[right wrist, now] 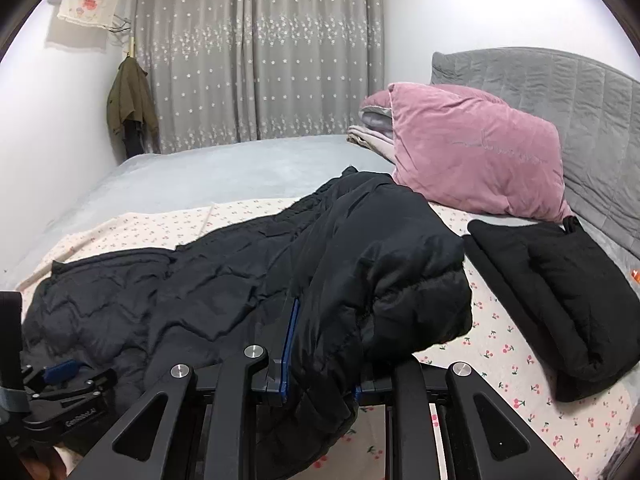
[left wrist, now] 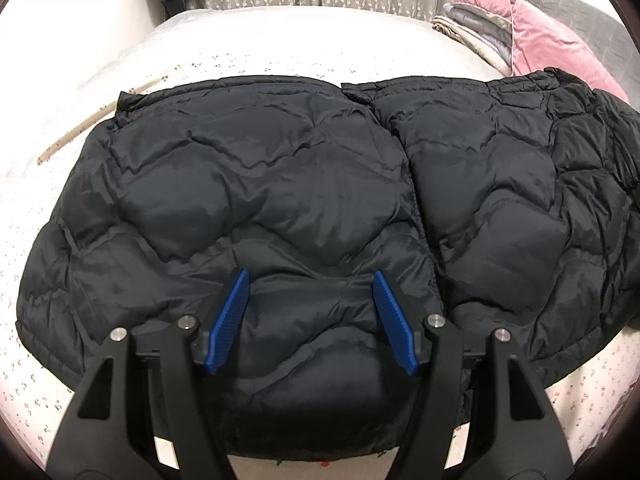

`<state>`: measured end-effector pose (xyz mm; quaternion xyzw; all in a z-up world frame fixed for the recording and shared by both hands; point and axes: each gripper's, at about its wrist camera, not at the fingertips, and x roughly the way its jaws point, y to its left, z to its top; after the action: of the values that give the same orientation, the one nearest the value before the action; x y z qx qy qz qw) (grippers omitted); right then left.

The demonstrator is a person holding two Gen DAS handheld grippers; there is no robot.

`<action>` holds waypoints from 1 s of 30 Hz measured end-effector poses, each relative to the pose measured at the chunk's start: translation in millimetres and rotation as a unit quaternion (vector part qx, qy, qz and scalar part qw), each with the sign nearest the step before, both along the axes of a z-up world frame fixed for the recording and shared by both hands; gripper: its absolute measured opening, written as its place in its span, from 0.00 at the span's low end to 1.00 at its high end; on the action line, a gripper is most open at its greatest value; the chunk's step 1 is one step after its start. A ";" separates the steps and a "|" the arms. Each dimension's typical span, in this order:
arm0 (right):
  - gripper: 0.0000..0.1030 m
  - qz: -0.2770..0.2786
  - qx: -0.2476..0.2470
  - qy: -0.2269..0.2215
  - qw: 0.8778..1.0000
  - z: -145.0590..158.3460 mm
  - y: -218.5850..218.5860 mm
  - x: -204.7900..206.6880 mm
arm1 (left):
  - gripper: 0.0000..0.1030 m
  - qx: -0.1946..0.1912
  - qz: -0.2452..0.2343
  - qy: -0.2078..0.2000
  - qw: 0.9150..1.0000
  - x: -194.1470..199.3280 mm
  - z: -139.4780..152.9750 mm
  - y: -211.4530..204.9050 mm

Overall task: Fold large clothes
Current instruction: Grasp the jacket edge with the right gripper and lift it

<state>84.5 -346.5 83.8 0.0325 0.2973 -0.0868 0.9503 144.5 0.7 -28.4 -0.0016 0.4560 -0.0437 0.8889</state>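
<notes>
A large black quilted puffer jacket [left wrist: 280, 200] lies spread on the bed; it also shows in the right wrist view [right wrist: 240, 292]. My left gripper [left wrist: 310, 280] is open, its blue pads [left wrist: 228, 320] resting on or just above the jacket's near edge, with nothing held. My right gripper [right wrist: 324, 344] is shut on a bunched fold of the jacket at its right end and holds it lifted a little off the bed. The fabric hides the right pad. The left gripper's body shows at the lower left of the right wrist view [right wrist: 60, 388].
The jacket lies on a cherry-print sheet [right wrist: 508, 352] over a grey bed [right wrist: 200, 172]. A folded black garment [right wrist: 560, 292] lies to the right. A pink pillow [right wrist: 472, 148] and folded blankets [right wrist: 368, 128] sit by the grey headboard [right wrist: 560, 92]. Curtains and a hanging green coat [right wrist: 128, 104] are behind.
</notes>
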 end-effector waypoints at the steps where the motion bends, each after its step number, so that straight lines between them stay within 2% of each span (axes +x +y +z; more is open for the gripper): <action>1: 0.20 0.002 -0.008 -0.006 1.000 4.4 5.7 -2.3 | 0.64 -0.006 0.000 0.001 1.000 -1.1 0.9 2.9; 4: 0.20 0.005 -0.029 -0.017 0.999 10.3 21.3 -6.5 | 0.64 -0.030 -0.001 0.002 1.000 -7.1 6.2 14.5; 10: 0.20 0.019 -0.054 -0.035 0.998 19.4 47.8 -9.5 | 0.64 -0.048 0.008 -0.014 0.999 -15.8 17.3 38.7; 15: 0.20 0.047 -0.071 -0.060 0.995 26.1 73.5 -8.8 | 0.64 -0.068 0.043 -0.020 0.997 -19.0 17.6 87.1; 20: 0.20 0.106 -0.083 -0.089 0.987 33.2 117.8 -3.8 | 0.64 -0.100 0.091 -0.019 0.991 -17.8 15.4 143.7; 23: 0.19 0.153 -0.098 -0.102 0.978 35.1 159.9 -1.4 | 0.64 -0.116 0.124 -0.027 0.985 -20.5 16.8 177.5; 26: 0.18 0.216 -0.111 -0.106 0.964 27.9 211.7 -0.4 | 0.64 -0.138 0.167 -0.033 0.976 -27.6 13.7 218.3; 30: 0.17 0.307 -0.136 -0.091 0.938 1.3 277.7 -4.6 | 0.63 -0.182 0.202 -0.011 0.962 -32.6 -5.4 257.2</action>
<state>79.9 -68.9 85.1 -0.1818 0.1903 0.1732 0.9491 111.9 257.9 -33.8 -0.2555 0.4210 0.0544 0.8686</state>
